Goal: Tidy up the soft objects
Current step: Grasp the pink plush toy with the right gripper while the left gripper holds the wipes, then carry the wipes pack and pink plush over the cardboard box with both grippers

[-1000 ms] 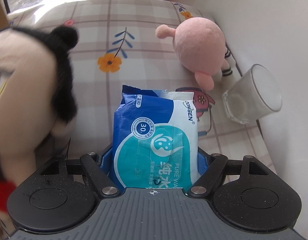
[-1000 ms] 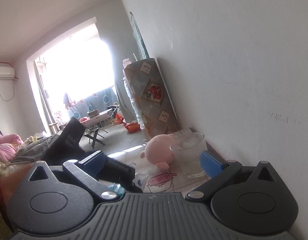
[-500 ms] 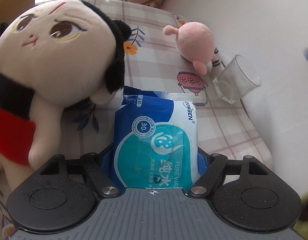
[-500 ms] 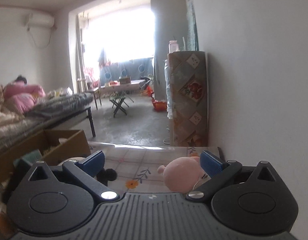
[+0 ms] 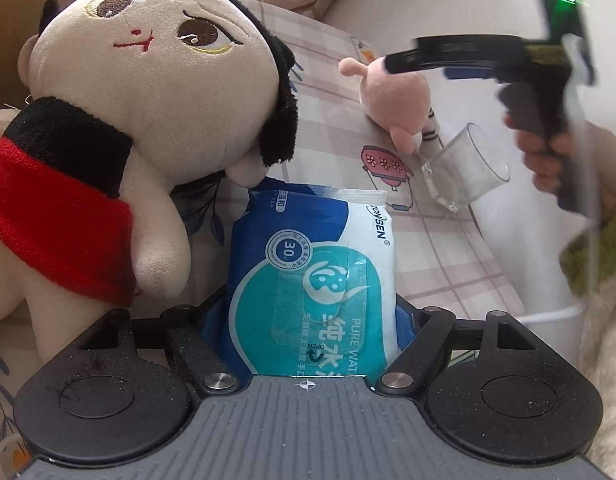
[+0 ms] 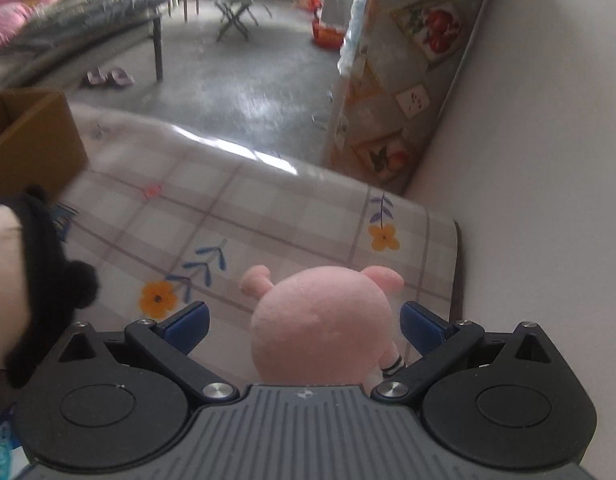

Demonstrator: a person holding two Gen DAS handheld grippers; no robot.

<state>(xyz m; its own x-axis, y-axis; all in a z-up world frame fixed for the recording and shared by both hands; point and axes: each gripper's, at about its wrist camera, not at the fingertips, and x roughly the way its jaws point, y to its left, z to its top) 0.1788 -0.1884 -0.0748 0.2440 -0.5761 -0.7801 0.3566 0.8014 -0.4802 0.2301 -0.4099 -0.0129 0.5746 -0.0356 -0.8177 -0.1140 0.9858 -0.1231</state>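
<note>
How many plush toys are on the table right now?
2. The big-headed doll with the red scarf lies left, beside the wipes pack. The pink plush sits near the wall, between the right gripper's open fingers. Others may lie outside both views.

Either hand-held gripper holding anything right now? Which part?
Left hand-held gripper clamps the wet wipes pack across its lower sides. Right hand-held gripper is open around the pink plush, not gripping.

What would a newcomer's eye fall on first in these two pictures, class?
In the left wrist view, the big doll with black hair and a red scarf fills the left side, lying on the checked cloth. Below it, the blue pack of wipes sits clamped in the left gripper. In the right wrist view, the pink plush toy lies between the right gripper's open jaws.
</note>
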